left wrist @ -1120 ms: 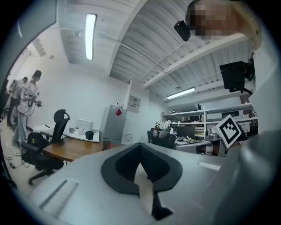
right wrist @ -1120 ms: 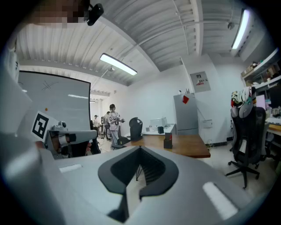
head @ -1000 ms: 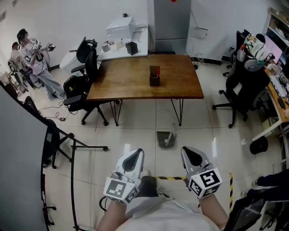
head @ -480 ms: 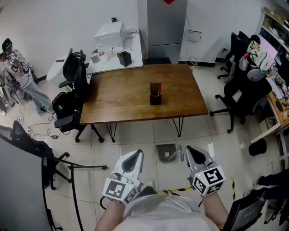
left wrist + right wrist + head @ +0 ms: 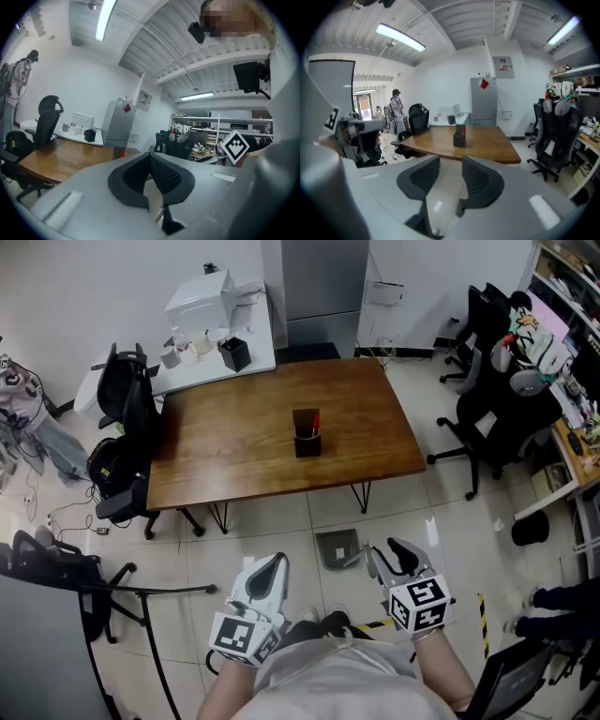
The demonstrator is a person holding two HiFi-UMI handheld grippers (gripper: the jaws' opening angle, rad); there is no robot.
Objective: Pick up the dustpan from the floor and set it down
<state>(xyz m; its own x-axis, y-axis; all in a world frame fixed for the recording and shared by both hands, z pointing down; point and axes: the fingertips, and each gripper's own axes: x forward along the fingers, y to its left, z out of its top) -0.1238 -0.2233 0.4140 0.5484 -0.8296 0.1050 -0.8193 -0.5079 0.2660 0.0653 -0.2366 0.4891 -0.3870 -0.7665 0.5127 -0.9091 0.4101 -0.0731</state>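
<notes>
The grey dustpan [image 5: 338, 547] lies on the tiled floor just in front of the wooden table [image 5: 244, 460], its handle pointing right. My right gripper [image 5: 387, 553] hovers right beside that handle, apart from it. Its jaws are opening, and in the right gripper view [image 5: 451, 161] only floor shows in the narrow gap between them. My left gripper [image 5: 270, 568] is held left of the dustpan, well clear of it. In the left gripper view [image 5: 150, 155] its dark pads meet at the tips with nothing between them.
A black holder [image 5: 306, 439] with something red stands on the table. Black office chairs sit at the left [image 5: 127, 399] and right [image 5: 487, 413]. A white desk with a printer [image 5: 202, 298] is at the back. Yellow-black tape [image 5: 380, 622] crosses the floor near my feet; a black stand [image 5: 141, 592] is at left.
Both grippers have moved forward and down toward the dustpan. The right gripper now sits beside the handle with its jaws parted; they were together before.
</notes>
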